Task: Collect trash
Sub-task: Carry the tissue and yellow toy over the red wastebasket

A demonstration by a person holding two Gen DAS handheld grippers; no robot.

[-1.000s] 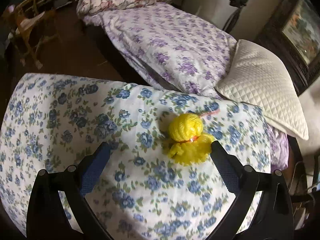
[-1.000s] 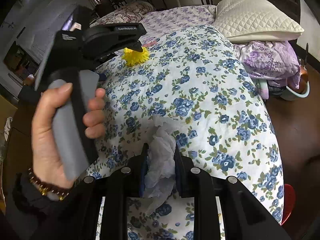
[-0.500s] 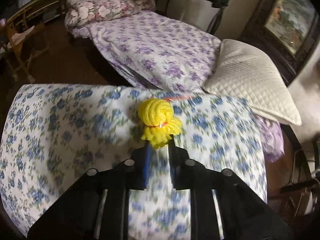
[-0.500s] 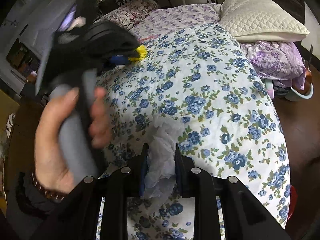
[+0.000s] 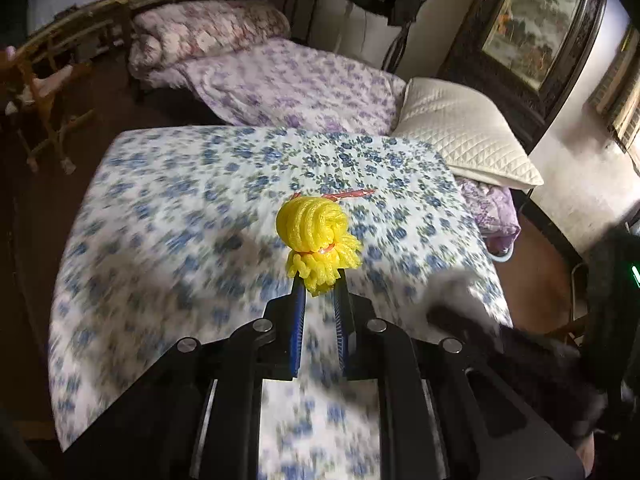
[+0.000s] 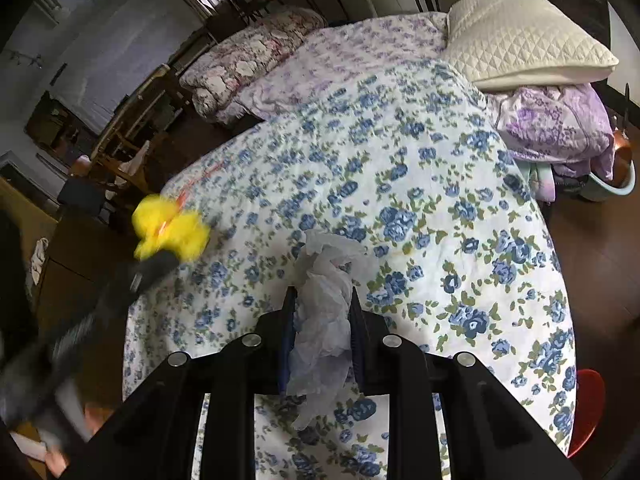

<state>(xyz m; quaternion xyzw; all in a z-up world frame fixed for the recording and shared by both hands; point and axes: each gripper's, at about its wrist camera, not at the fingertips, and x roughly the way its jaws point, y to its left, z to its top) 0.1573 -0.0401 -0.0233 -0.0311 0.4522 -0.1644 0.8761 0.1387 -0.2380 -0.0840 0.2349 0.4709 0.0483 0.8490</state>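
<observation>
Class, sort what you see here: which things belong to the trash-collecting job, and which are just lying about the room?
Part of the job:
- yellow foam net, clamped in the left gripper
- crumpled white tissue, clamped in the right gripper
- thin red strip on the blue-flowered bedspread, probably trash too

Just lying about:
- cream quilted pillow
- purple-flowered quilt
- framed picture

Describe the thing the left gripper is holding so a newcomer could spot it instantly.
Start at the bed with the blue-flowered sheet. Above its middle, the left gripper is clamped on a yellow foam-net bundle, knotted into a ball with a frilly skirt. It is the only bright yellow item; the right gripper holds crumpled white tissue.
</observation>
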